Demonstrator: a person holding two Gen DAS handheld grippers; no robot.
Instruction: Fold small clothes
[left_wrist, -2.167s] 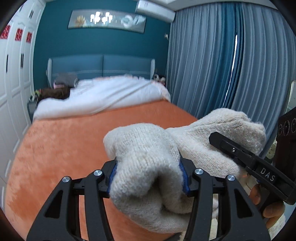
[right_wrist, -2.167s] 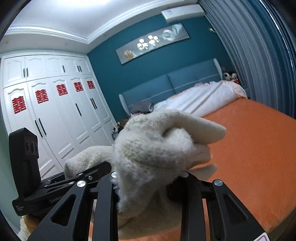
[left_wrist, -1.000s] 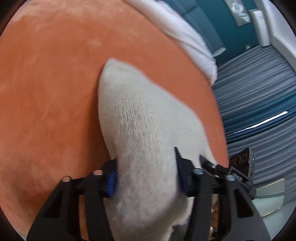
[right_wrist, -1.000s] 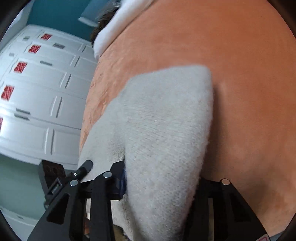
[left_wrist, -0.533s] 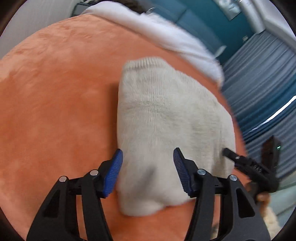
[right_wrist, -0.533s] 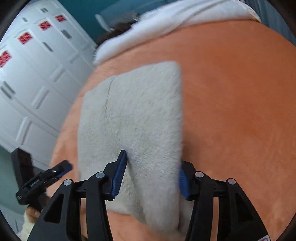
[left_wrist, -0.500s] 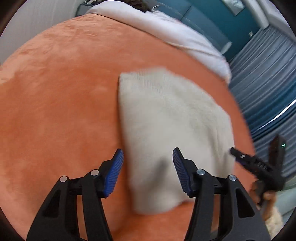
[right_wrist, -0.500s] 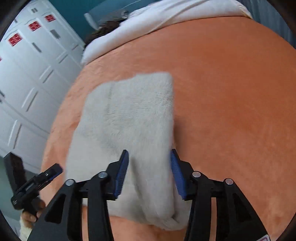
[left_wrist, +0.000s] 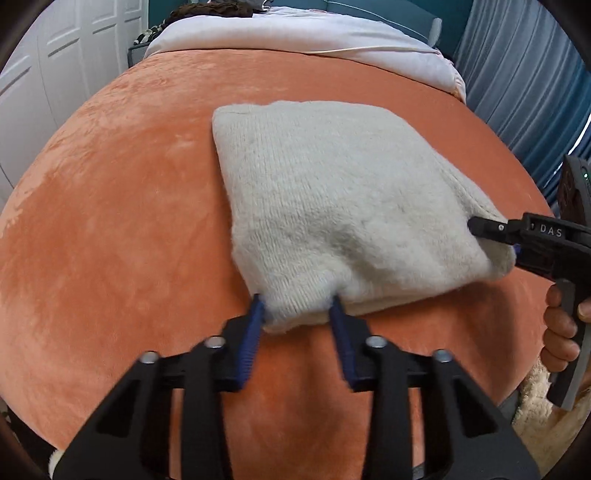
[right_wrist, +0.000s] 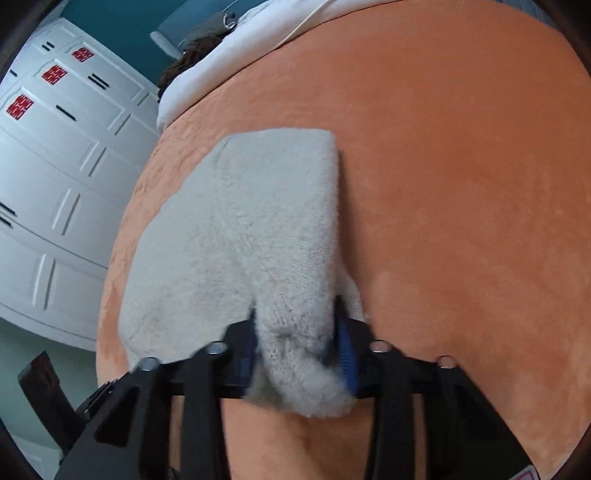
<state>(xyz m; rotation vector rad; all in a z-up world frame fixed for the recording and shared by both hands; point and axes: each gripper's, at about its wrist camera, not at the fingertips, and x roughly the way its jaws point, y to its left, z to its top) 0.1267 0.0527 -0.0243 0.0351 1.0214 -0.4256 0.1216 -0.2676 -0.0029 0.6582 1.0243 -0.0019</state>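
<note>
STATE: your left tongs (left_wrist: 297, 308) and right tongs (right_wrist: 297, 332) have just closed, each pinching a near corner of the folded cream sweater (left_wrist: 343, 206) | PLACE: flat on the orange bed (left_wrist: 122, 206) | AXIS: the near edge runs between your hands (both equally close); its bulk lies ahead.

Bright, even daylight — soft shadows, strong fisheye bending, dark vignetted corners, slight blur.

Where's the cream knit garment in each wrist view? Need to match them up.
Left wrist: cream knit garment fills centre to right, its near-left corner pinched in the left gripper.
Right wrist: it sits centre-left, its near-right corner pinched in the right gripper.
Shared landmark: the white duvet beyond the orange blanket.
</note>
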